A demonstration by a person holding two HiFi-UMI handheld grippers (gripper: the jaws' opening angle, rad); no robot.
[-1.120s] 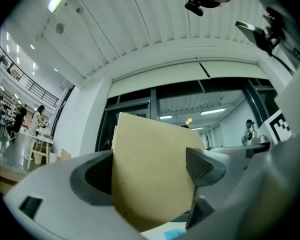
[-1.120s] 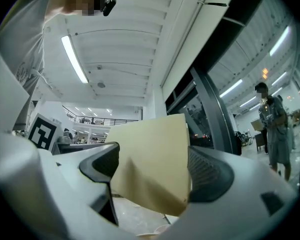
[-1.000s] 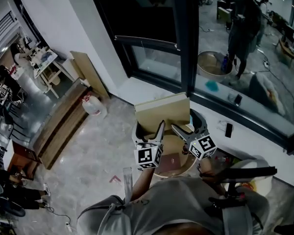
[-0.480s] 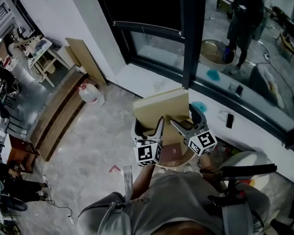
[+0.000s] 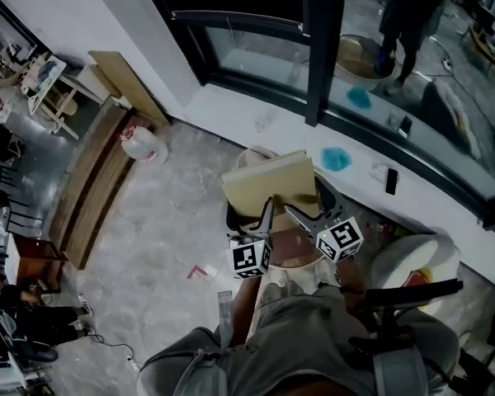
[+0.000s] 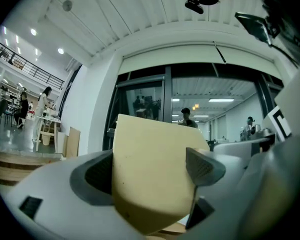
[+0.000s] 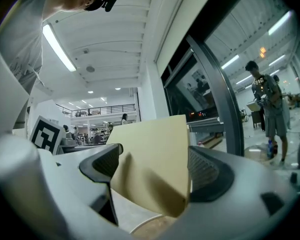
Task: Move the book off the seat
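Observation:
A thick tan book point(image 5: 271, 184) is held up between both grippers above a round wooden seat point(image 5: 295, 252) with a dark rim. In the head view my left gripper point(image 5: 268, 208) grips the book's near left part and my right gripper point(image 5: 300, 214) its near right part. The left gripper view shows the book point(image 6: 150, 139) filling the gap, with the left gripper point(image 6: 150, 170) shut and both pads against it. In the right gripper view the book point(image 7: 155, 139) stands tilted between the pads, and the right gripper point(image 7: 152, 165) is shut on it.
A white window sill point(image 5: 256, 122) runs behind the seat, with a teal patch point(image 5: 336, 158) and a phone point(image 5: 391, 180) on it. A dark window post point(image 5: 318, 48) rises there. A white jug point(image 5: 140, 147) stands on the floor at left, a white chair point(image 5: 408, 262) at right.
Both grippers have come down with the book still gripped. The head view has shifted, so that more of the sill and a pale round thing behind the book now show.

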